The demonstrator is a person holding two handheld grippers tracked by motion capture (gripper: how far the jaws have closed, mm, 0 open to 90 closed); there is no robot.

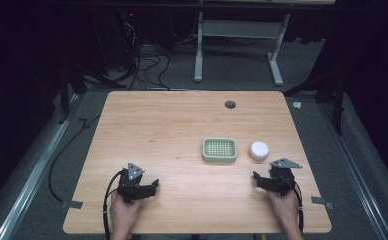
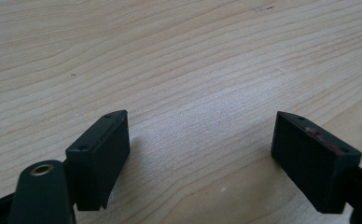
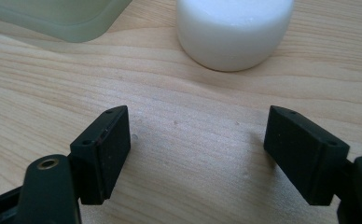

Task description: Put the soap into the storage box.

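Observation:
A pale green slotted tray (image 1: 219, 150) lies right of the table's middle, and a round white puck (image 1: 258, 150) sits just to its right. My right gripper (image 1: 258, 180) rests on the table a little nearer than the puck, jaws open with bare wood between them; in the right gripper view the white puck (image 3: 234, 30) stands just ahead and the green tray's corner (image 3: 62, 16) shows at upper left. My left gripper (image 1: 152, 187) rests near the front left of the table, jaws open over bare wood (image 2: 200, 135).
The wooden table (image 1: 172, 125) has a dark round cable hole (image 1: 230, 104) near its far edge. Cables trail from both grippers off the front edge. Beyond the table are a white desk frame (image 1: 237, 45) and loose cables on the floor.

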